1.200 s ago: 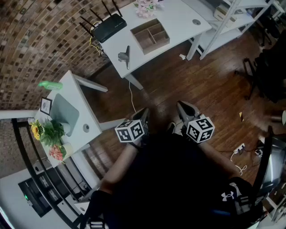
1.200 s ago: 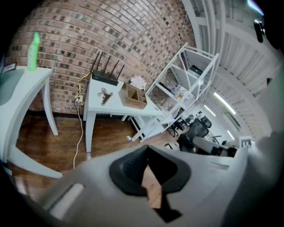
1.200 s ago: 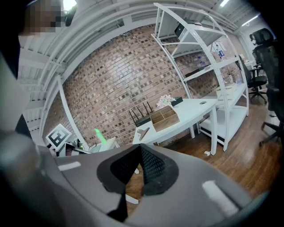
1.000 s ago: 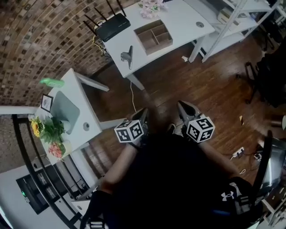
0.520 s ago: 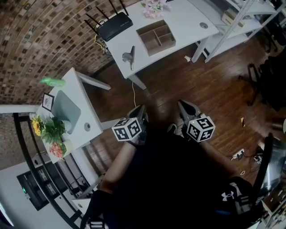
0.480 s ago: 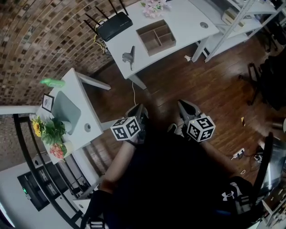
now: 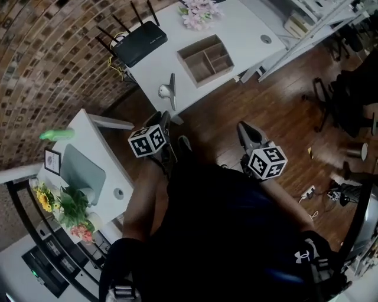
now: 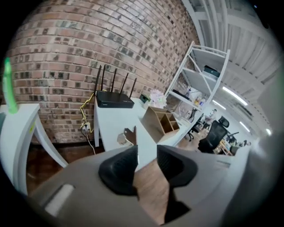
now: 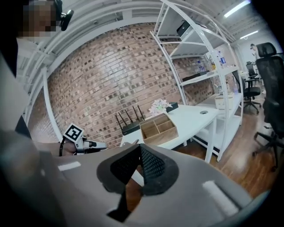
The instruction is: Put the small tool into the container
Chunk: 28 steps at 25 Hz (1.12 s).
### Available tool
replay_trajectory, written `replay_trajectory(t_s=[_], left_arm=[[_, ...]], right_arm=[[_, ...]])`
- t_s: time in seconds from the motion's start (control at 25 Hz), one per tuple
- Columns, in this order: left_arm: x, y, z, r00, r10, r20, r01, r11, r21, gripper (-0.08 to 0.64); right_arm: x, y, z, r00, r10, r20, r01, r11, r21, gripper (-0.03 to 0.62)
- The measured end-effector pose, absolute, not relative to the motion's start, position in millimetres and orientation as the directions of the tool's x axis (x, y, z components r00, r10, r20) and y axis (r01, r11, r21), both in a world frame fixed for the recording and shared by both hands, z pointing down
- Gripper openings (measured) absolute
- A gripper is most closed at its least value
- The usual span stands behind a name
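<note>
The small grey tool (image 7: 168, 91) lies on the near left part of the white desk (image 7: 242, 29); the left gripper view shows the tool (image 8: 127, 136) just beyond the jaws. On the same desk stands the container, a wooden box with compartments (image 7: 205, 59) (image 8: 162, 124) (image 9: 159, 127). My left gripper (image 7: 163, 118) (image 8: 146, 153) hangs over the floor just short of the desk edge, pointing at the tool; its jaws are opening with nothing between them. My right gripper (image 7: 243, 126) (image 9: 140, 153) is lower and to the right, over the wooden floor, shut and empty.
A black router (image 7: 140, 43) and pink flowers (image 7: 198, 13) sit at the desk's back. A small white side table (image 7: 88, 159) with a plant (image 7: 65, 203) stands at the left. White shelving (image 7: 307, 20) and a dark chair (image 7: 348, 88) are at the right; cables (image 7: 308, 191) lie on the floor.
My left gripper has moved forward and to the left, close to the desk edge near the tool. The right gripper has stayed about where it was.
</note>
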<state>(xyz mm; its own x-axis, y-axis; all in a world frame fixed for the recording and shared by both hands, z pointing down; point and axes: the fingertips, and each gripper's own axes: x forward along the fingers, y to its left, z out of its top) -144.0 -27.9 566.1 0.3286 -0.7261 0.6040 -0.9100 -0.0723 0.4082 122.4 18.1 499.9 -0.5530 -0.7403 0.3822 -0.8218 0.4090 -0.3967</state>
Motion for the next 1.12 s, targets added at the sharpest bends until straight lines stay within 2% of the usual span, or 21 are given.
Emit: replay_trajectory(t_s=[0.16,0.28,0.4,0.64,0.72,0.88,1.0,1.12], left_arm=[[-165.2,-75.2,585.0,0.395,-0.655,0.644,-0.901,-0.137,0.412,0.158],[-168.5,-101.2,611.7,0.461,-0.571,0.679,-0.882,-0.213,0.42,0.158],[-170.4,-117.2,636.4,0.5,-0.499,0.708,-0.864,-0.226,0.451,0.155],[-158.1,-131.0,664.8,0.545,-0.413,0.729,-0.836,-0.204,0.509,0.116],[-153.7,-135.5,667.6,0.555,-0.409,0.724,-0.827,-0.179,0.533,0.082],[-148.1,-136.5,665.8,0.547,-0.411,0.729,-0.83,-0.154,0.536,0.064],[-135.3,-140.4,648.1,0.557,-0.421,0.716,-0.829,-0.239,0.505,0.015],[-127.5,-134.3,628.7,0.508,-0.404,0.761,-0.847,-0.396,0.355,0.011]], right_arm=[[78.1,-13.5,493.6,-0.55,-0.727,0.41,-0.829,0.42,-0.368,0.003],[43.3,-29.2,493.3,-0.563,-0.707,0.427,-0.824,0.446,-0.348,0.003],[20.7,-41.1,493.1,-0.58,-0.685,0.439,-0.814,0.475,-0.334,0.003],[13.9,-64.1,497.6,-0.603,-0.661,0.447,-0.798,0.489,-0.353,0.003],[18.1,-72.4,496.1,-0.614,-0.658,0.435,-0.789,0.499,-0.359,0.003],[37.0,-89.0,490.7,-0.618,-0.667,0.415,-0.785,0.494,-0.375,0.003],[44.8,-97.4,489.5,-0.631,-0.663,0.403,-0.774,0.501,-0.388,0.003],[46.2,-100.9,489.2,-0.656,-0.648,0.387,-0.753,0.521,-0.402,0.003]])
